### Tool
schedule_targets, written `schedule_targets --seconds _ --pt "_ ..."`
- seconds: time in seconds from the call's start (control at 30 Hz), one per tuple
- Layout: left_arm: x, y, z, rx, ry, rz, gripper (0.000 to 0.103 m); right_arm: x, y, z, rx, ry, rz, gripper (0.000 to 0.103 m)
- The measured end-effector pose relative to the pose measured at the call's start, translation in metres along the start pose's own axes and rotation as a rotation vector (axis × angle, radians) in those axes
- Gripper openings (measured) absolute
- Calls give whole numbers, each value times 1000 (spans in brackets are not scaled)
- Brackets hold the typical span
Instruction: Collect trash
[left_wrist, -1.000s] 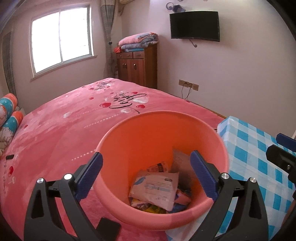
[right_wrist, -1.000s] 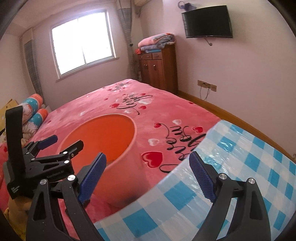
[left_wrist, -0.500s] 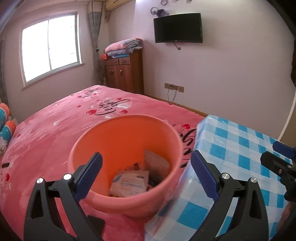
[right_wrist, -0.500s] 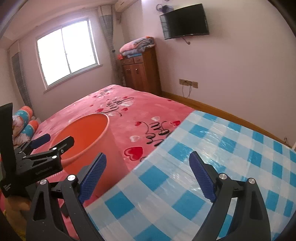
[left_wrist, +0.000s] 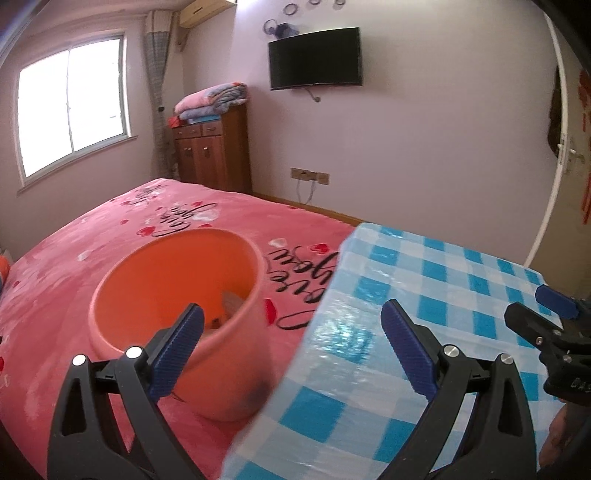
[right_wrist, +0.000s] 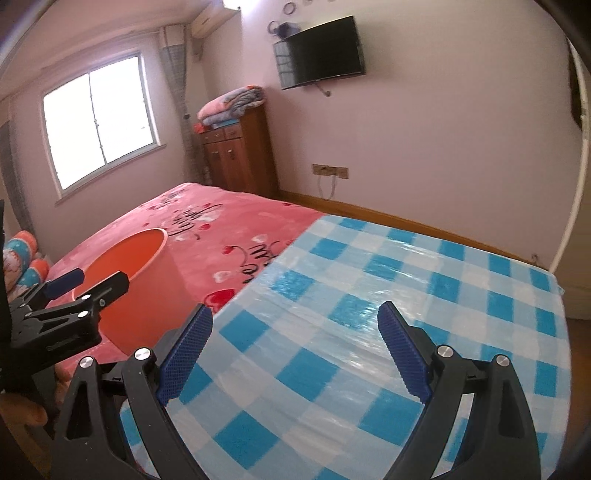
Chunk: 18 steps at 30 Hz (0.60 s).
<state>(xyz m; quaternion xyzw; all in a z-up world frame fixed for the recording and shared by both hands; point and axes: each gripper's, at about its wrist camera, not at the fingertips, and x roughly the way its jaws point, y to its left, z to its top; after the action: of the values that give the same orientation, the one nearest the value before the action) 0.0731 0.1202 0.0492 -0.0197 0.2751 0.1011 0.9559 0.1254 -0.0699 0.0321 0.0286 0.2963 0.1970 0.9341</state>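
An orange bin (left_wrist: 177, 280) stands on the pink bed beside a blue-checked table; a bit of paper trash (left_wrist: 231, 301) shows inside it. The bin also shows in the right wrist view (right_wrist: 129, 266). My left gripper (left_wrist: 291, 332) is open and empty, above the bin's right side and the table's left edge. My right gripper (right_wrist: 295, 332) is open and empty over the blue-checked tablecloth (right_wrist: 406, 295). No loose trash shows on the tablecloth.
The pink bed (left_wrist: 92, 240) fills the left. A wooden cabinet (left_wrist: 210, 151) with folded blankets stands by the window. A wall TV (left_wrist: 316, 59) hangs above sockets. A door (left_wrist: 569, 147) is at far right. The left gripper (right_wrist: 74, 306) shows in the right view.
Both grippers have swung right, away from the bin toward the checked table. The bin has slid to the left in both views and its contents are mostly hidden now.
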Motion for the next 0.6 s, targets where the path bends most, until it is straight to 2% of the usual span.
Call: schedule_targets --seconds 0.6 --pt "-31 -97 -18 114 -45 -165 97 -73 -82 -44 124 -59 -224 93"
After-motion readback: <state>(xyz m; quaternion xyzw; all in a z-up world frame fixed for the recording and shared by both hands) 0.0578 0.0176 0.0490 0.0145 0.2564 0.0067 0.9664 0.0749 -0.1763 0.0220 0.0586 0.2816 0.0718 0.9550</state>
